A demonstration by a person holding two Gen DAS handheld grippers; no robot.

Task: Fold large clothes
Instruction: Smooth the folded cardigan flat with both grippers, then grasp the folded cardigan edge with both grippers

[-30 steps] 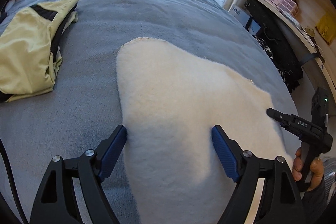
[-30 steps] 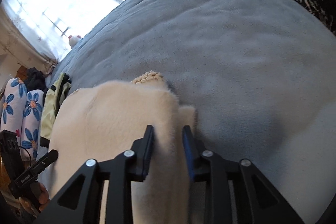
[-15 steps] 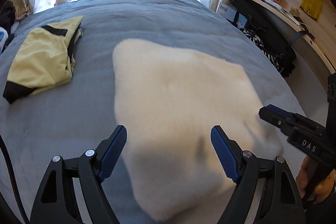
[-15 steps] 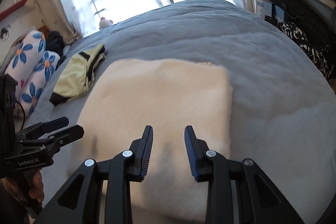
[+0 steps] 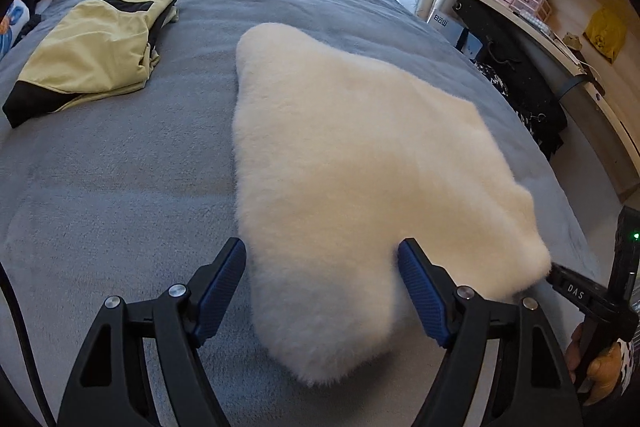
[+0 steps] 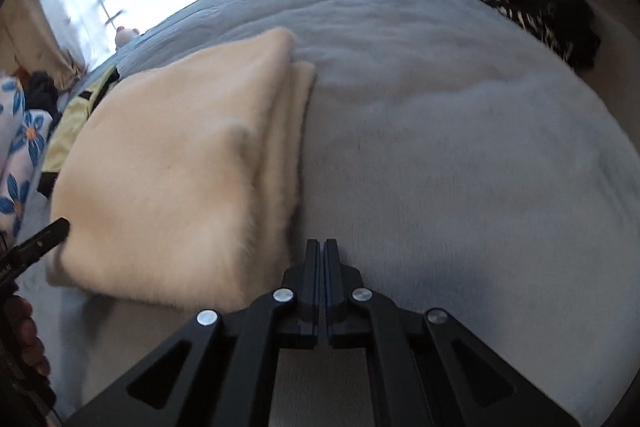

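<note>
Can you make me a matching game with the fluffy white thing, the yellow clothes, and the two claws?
Things:
1. fluffy cream garment
2. yellow-green garment
3. left claw
4. right claw

States:
A. shut, holding nothing
B. open wide, straddling the near fluffy edge
C. folded, lying in the middle of the grey blanket
D. folded, lying far off to the left

Pairs: 1-C, 2-D, 3-B, 4-A
</note>
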